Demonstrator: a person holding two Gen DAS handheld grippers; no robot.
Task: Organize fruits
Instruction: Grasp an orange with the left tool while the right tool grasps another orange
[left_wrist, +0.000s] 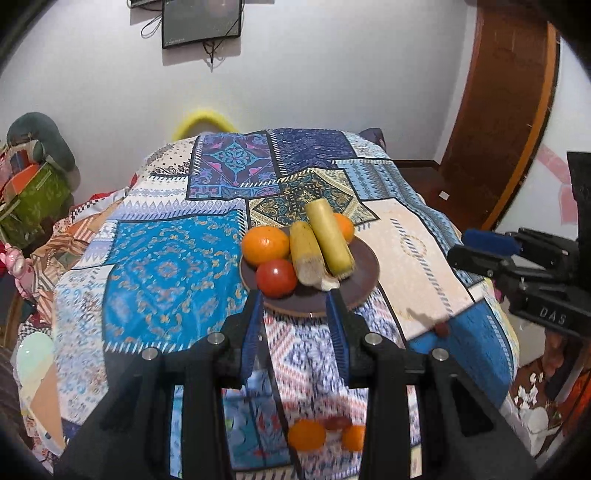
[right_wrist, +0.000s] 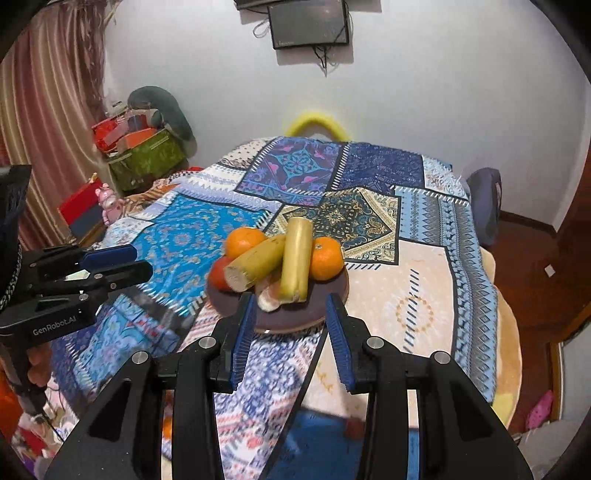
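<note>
A brown plate (left_wrist: 364, 275) (right_wrist: 325, 306) sits on the patchwork cloth. On it lie two yellow banana pieces (left_wrist: 328, 238) (right_wrist: 295, 254), two oranges (left_wrist: 265, 240) (right_wrist: 325, 258), a red tomato (left_wrist: 276, 277) (right_wrist: 218, 275) and a pale peeled piece (right_wrist: 267, 297). My left gripper (left_wrist: 295, 295) is open and empty just in front of the plate. My right gripper (right_wrist: 290, 299) is open and empty at the plate's near rim. Each gripper shows from the side in the other view: the right one (left_wrist: 476, 247), the left one (right_wrist: 125, 262).
Two more oranges (left_wrist: 306, 434) and a reddish fruit (left_wrist: 336, 422) lie low at the near edge, behind my left gripper. A green box (right_wrist: 147, 157) with clutter stands at the far left. A wooden door (left_wrist: 498, 110) is on the right.
</note>
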